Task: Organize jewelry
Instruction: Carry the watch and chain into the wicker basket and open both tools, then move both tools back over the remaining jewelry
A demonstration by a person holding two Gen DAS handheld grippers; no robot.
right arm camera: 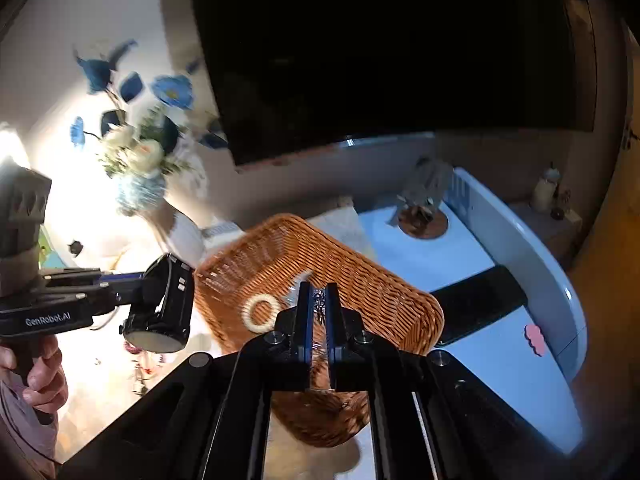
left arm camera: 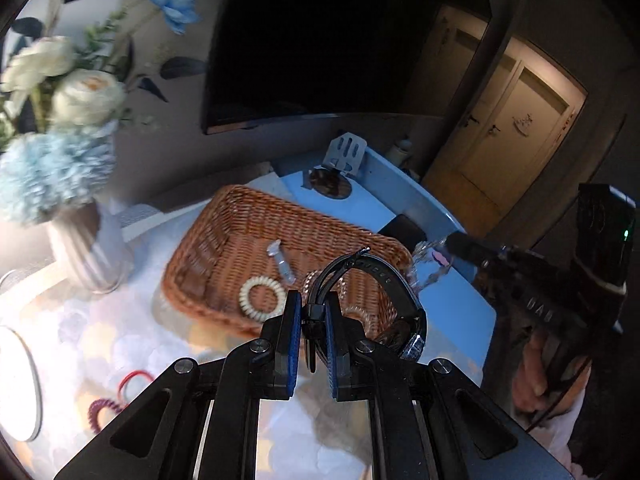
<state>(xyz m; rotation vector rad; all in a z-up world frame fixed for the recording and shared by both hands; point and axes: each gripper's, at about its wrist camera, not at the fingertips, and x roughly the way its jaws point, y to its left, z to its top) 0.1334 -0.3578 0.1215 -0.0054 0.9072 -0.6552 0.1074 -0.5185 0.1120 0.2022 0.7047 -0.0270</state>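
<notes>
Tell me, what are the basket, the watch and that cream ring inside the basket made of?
The basket looks like woven wicker or rattan: warm brown strands in tight rows, matte. The watch, clamped in the left gripper, seems to have a black rubber or plastic strap, smooth with a dull sheen. The cream ring looks like a coiled plastic hair tie, ribbed and slightly glossy.

Table (left arm camera: 100,344) bears basket (left arm camera: 240,216), vase (left arm camera: 90,248), hair ties (left arm camera: 132,380).
</notes>
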